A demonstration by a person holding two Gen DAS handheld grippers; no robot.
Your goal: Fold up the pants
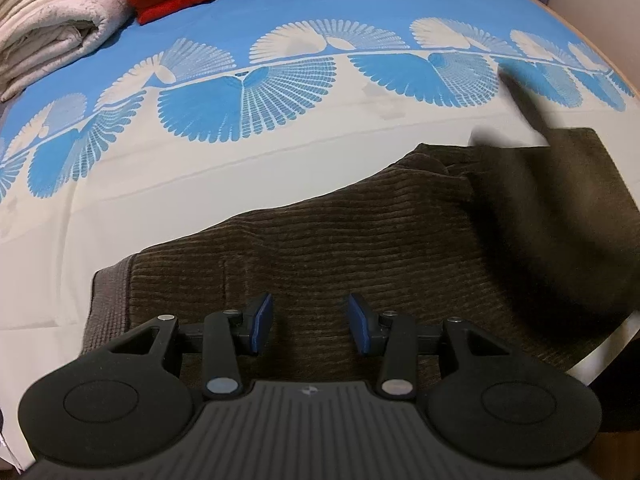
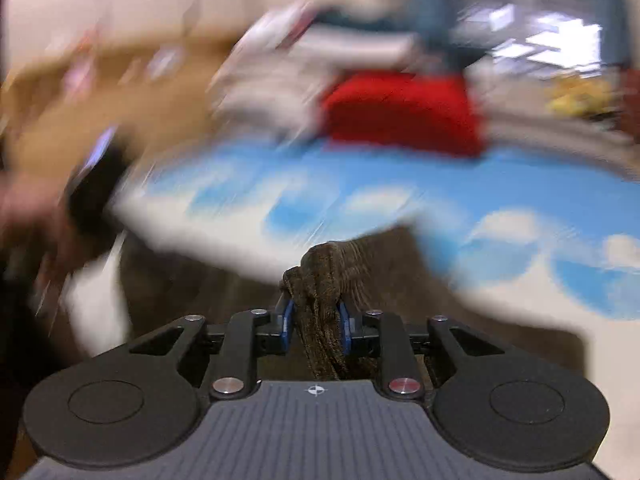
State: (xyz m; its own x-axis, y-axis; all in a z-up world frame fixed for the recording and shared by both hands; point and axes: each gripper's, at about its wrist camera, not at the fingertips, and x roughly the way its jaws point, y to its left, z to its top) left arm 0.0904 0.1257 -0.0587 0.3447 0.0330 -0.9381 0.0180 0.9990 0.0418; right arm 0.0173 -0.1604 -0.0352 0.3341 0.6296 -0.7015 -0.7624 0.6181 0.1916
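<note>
**A:** Start with the left wrist view. Where do your pants sit?

**B:** The brown ribbed pants lie flat on the blue-and-white bedspread, waistband end toward the left of the picture. Your left gripper hangs just above the cloth near that end, its jaws standing apart with nothing clamped between them. At the right of this view a dark blurred fold of the same cloth is lifted off the bed.

**A:** So the left one is doing no holding?

**B:** None that I can see. I'd judge you should lower it and press the waistband end down, so the bottom layer does not slide while the other end travels over it.

**A:** And the right wrist view?

**B:** Very smeared, but the close part is clear: your right gripper is clenched on a bunched ridge of the pants, blue pads squeezing it from both sides. A red folded item and pale linens sit at the far side of the bed.

**A:** How do I do this fold well?

**B:** Carry the pinched end in a low arc toward the waistband, keep the cloth taut without dragging, and line up the edges before you let go. The bunched grip may leave a crease, so plan to smooth it.
</note>
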